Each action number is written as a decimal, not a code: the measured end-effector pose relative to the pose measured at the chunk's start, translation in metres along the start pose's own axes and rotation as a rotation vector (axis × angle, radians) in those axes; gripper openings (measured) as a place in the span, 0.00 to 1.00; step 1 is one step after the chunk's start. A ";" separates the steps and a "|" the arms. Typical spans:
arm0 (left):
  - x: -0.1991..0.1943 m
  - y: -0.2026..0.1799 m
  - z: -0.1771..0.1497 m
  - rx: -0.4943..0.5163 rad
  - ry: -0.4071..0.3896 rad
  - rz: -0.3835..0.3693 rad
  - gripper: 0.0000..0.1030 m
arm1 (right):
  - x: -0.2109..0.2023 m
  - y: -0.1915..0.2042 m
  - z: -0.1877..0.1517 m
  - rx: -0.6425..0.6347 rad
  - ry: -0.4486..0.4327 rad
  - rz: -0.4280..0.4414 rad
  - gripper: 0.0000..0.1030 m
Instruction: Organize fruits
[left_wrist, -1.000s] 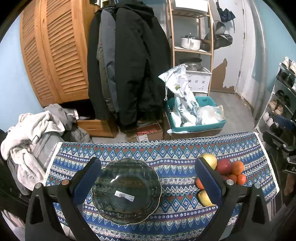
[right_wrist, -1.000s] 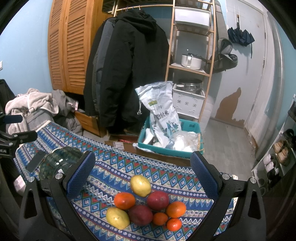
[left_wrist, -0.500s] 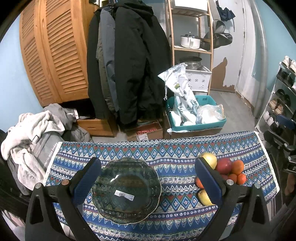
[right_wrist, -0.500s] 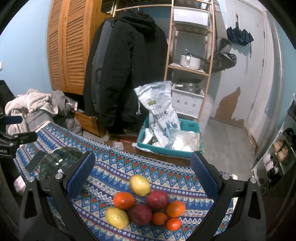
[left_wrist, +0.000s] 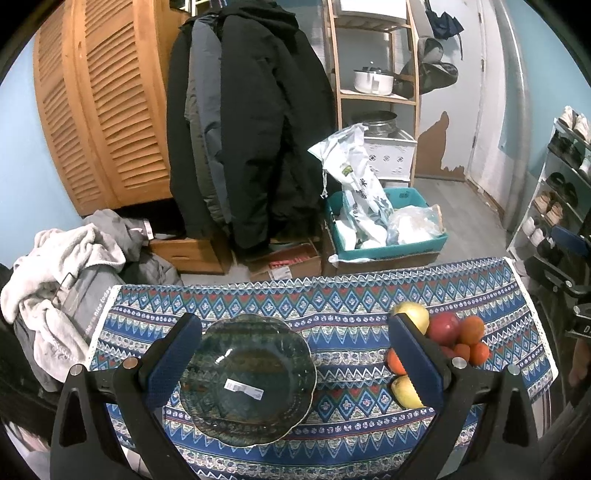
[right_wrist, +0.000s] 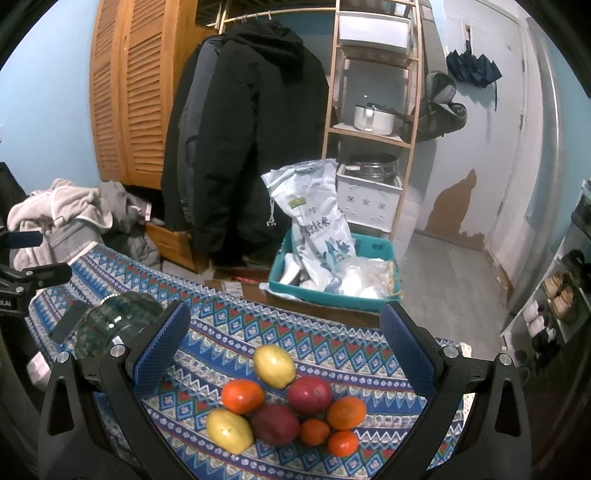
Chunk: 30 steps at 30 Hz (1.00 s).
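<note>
Above the fruit pile (right_wrist: 284, 406), right tool (right_wrist: 284, 350) gapes wide, empty.

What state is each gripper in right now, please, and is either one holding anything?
Left gripper: open, holding nothing, above the glass bowl.
Right gripper: open, holding nothing, above the fruit pile.

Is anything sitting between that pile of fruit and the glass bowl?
Nothing visible does. Only bare patterned tablecloth lies between the fruit pile and the empty glass bowl. Both the right gripper and left gripper hover open above.
</note>
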<state>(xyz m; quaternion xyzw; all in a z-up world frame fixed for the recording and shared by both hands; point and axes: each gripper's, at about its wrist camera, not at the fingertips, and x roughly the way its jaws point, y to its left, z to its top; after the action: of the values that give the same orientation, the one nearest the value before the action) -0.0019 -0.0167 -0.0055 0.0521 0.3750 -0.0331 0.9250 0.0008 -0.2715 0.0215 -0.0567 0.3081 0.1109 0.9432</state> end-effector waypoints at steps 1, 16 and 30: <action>0.001 -0.001 -0.001 0.001 0.004 -0.006 0.99 | 0.000 -0.001 -0.001 0.002 0.001 -0.002 0.98; 0.031 -0.038 -0.017 0.050 0.106 -0.082 0.99 | 0.006 -0.032 -0.019 0.045 0.069 -0.055 0.98; 0.059 -0.083 -0.036 0.122 0.197 -0.137 0.99 | 0.021 -0.073 -0.058 0.101 0.178 -0.096 0.98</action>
<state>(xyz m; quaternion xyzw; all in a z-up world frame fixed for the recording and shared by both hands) 0.0073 -0.0959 -0.0780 0.0857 0.4641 -0.1137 0.8743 0.0026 -0.3486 -0.0348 -0.0335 0.3929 0.0444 0.9179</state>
